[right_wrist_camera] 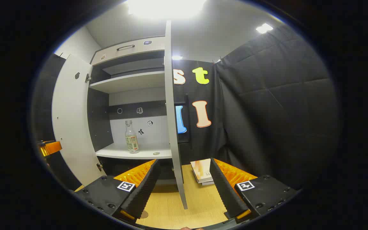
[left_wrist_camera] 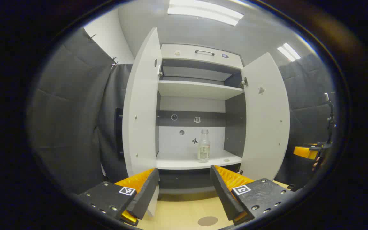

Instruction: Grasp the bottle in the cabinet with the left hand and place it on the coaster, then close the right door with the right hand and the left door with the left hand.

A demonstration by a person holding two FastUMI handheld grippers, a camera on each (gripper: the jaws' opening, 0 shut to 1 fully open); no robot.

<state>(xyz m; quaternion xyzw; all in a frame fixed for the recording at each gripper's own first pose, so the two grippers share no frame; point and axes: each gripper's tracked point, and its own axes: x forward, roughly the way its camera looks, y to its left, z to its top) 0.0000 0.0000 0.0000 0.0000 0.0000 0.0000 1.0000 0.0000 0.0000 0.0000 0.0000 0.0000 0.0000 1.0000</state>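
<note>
Inside the open cabinet (left_wrist_camera: 200, 89), on its lower shelf (left_wrist_camera: 190, 163), the clear bottle (left_wrist_camera: 203, 146) stands upright, toward the right side and untouched. Both doors hang wide: the left door (left_wrist_camera: 142, 105) and the right door (left_wrist_camera: 265, 118). My left gripper (left_wrist_camera: 184, 188) is spread, well short of the shelf, over the wooden table (left_wrist_camera: 184, 214); the round coaster (left_wrist_camera: 207, 220) lies near it. My right gripper (right_wrist_camera: 182, 188) is spread too, straddling the right door's edge without touching it.
</note>
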